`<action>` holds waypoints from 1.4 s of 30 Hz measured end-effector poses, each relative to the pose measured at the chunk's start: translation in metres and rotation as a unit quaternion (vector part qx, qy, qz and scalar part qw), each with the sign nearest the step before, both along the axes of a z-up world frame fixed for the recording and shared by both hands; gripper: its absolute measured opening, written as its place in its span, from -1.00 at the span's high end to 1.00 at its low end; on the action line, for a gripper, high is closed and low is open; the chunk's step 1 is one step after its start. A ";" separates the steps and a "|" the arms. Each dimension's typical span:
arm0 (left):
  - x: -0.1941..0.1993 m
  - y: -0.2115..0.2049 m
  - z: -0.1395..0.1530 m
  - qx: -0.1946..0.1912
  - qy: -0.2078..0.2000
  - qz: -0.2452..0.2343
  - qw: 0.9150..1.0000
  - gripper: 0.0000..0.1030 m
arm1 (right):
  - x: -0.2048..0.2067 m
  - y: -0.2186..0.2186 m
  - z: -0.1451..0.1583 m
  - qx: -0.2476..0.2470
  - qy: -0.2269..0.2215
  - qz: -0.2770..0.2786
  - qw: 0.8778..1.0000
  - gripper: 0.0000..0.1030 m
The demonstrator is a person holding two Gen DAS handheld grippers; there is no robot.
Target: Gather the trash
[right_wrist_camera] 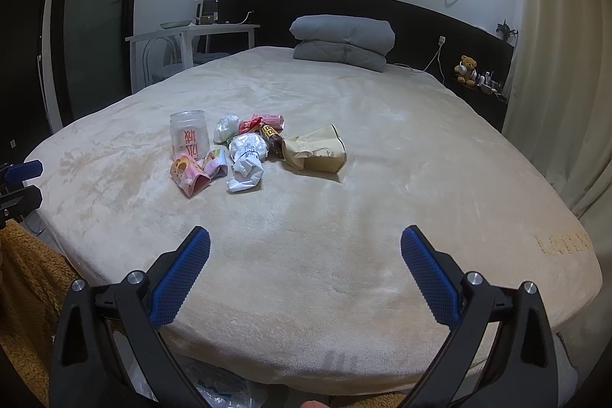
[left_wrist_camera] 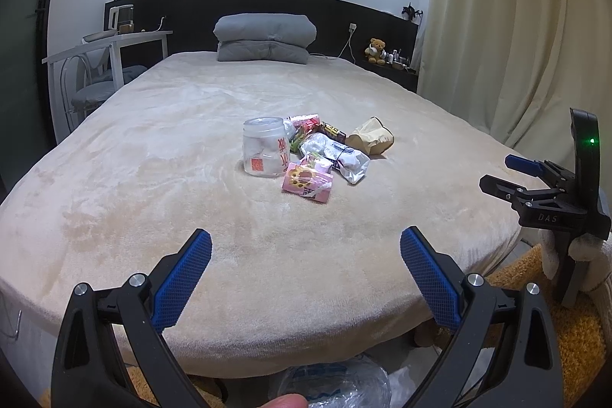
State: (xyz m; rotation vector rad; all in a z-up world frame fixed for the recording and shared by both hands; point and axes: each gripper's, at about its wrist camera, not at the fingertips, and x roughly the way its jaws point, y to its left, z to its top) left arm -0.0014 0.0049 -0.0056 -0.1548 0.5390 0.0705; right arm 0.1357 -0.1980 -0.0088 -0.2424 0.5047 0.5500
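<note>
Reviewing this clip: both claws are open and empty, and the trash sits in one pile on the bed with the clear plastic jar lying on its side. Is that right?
Not quite. The clear plastic jar stands upright, mouth up, as the left wrist view shows. The rest holds: the left claw and right claw are open and empty, and the trash sits in one pile on the bed.

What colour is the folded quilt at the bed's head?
Grey; the folded quilt shows best in the right wrist view.

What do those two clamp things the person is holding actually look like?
Each is a black plastic tool with two angled arms joined by silver bolts, ending in blue pads textured like mesh. The left gripper matches the right gripper. Seen from the side, the right one carries "DAS" lettering and a small green light.
</note>
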 end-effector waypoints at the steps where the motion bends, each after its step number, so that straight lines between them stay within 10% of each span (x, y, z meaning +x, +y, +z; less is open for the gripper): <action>1: 0.000 0.000 0.000 0.000 0.000 0.000 1.000 -0.88 | 0.000 0.001 0.000 -0.001 0.000 0.000 1.000 -0.92; 42: -0.002 0.003 0.004 -0.008 -0.004 0.011 1.000 -0.88 | 0.000 0.003 -0.003 -0.010 -0.006 -0.004 1.000 -0.92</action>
